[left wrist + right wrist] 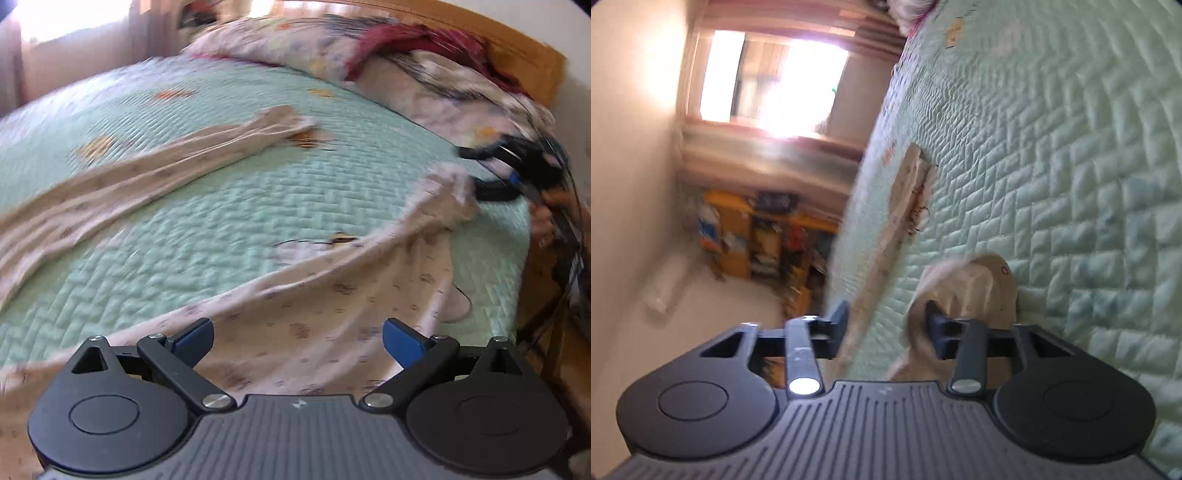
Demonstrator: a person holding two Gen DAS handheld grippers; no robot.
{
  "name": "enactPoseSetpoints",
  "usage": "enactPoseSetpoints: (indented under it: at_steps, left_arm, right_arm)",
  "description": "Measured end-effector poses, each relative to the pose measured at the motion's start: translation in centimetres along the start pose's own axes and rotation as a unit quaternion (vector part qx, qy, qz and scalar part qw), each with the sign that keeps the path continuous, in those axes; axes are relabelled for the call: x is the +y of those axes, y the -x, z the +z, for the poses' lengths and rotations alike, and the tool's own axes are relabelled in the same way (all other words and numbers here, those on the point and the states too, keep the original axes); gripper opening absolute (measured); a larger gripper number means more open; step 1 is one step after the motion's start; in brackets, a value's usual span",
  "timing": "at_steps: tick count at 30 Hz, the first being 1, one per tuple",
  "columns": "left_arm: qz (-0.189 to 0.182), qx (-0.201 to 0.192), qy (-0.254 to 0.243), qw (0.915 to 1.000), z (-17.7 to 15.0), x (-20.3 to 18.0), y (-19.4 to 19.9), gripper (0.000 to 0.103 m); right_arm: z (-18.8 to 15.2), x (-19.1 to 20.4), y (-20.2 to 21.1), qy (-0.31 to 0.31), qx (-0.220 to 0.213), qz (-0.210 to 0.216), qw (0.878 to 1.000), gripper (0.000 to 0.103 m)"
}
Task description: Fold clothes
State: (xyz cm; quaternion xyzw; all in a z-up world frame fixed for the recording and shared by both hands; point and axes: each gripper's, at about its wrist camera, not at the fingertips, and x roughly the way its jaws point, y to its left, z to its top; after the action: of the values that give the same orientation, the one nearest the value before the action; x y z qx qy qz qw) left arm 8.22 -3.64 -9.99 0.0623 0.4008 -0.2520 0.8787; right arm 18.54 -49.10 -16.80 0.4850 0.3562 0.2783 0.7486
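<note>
The pale pants (258, 306) lie spread on the green quilt (221, 206) of the bed — one leg stretches far away. The left hand-held gripper (297, 341) hangs over the cloth, fingers wide apart. The right hand-held gripper (886, 321) is half spread — a pant end sits by one finger, not pinched.

My claws were black with blue pads (400, 341). The garment (314, 295) under them was pale pinkish cream, dotted with small brownish prints. The quilt (229, 206) was mint green, stitched in blocks, with orange motifs. Something crimson (391, 38) lay on the floral pillows (295, 40).
</note>
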Motion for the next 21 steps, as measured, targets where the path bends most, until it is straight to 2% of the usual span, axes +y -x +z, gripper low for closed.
enactPoseSetpoints:
  at_steps: [3,6,7,11,13,15,18,19,20,21]
  left_arm:
    - [-0.019,-0.014,-0.077,0.9968,0.4,-4.0,-1.0,0.098]
    - [-0.036,-0.021,-0.156,0.9869,0.0,-8.5,-2.6,0.098]
    - [-0.038,-0.016,-0.175,0.9837,-0.3,-9.7,-3.4,0.098]
    - [-0.036,-0.005,-0.220,0.9748,-0.9,-12.5,-5.8,0.097]
    - [-0.017,0.013,-0.220,0.9753,-0.9,-12.6,-7.0,0.092]
    - [-0.016,0.031,-0.197,0.9798,-0.7,-11.9,-7.8,0.090]
    - [-0.023,0.036,-0.186,0.9816,-0.5,-11.6,-7.9,0.076]
    - [-0.038,0.037,-0.188,0.9808,-0.5,-11.6,-7.6,0.058]
    - [-0.061,0.036,-0.186,0.9801,-0.3,-11.6,-7.2,0.034]
    - [-0.093,0.033,-0.179,0.9788,-0.2,-11.5,-6.7,0.028]
  right_arm:
    - [-0.3,1.5,-0.6,0.062,0.013,-0.046,0.997,0.046]
    - [-0.7,2.2,-1.0,0.084,0.013,-0.062,0.994,0.014]
    - [-0.7,2.2,-1.1,0.080,0.007,-0.064,0.995,0.010]
    - [-0.1,2.0,-1.2,0.035,-0.034,-0.062,0.997,0.005]
    - [0.1,1.8,-1.4,0.012,-0.053,-0.058,0.997,0.005]
    - [0.1,1.6,-1.3,-0.007,-0.067,-0.053,0.996,0.005]
    - [0.1,1.1,-1.3,-0.031,-0.081,-0.049,0.995,0.005]
    - [0.1,0.8,-1.3,-0.040,-0.086,-0.047,0.994,0.005]
    - [0.1,0.5,-1.4,-0.048,-0.092,-0.046,0.994,0.005]
    - [0.2,0.2,-1.5,-0.057,-0.100,-0.044,0.992,0.005]
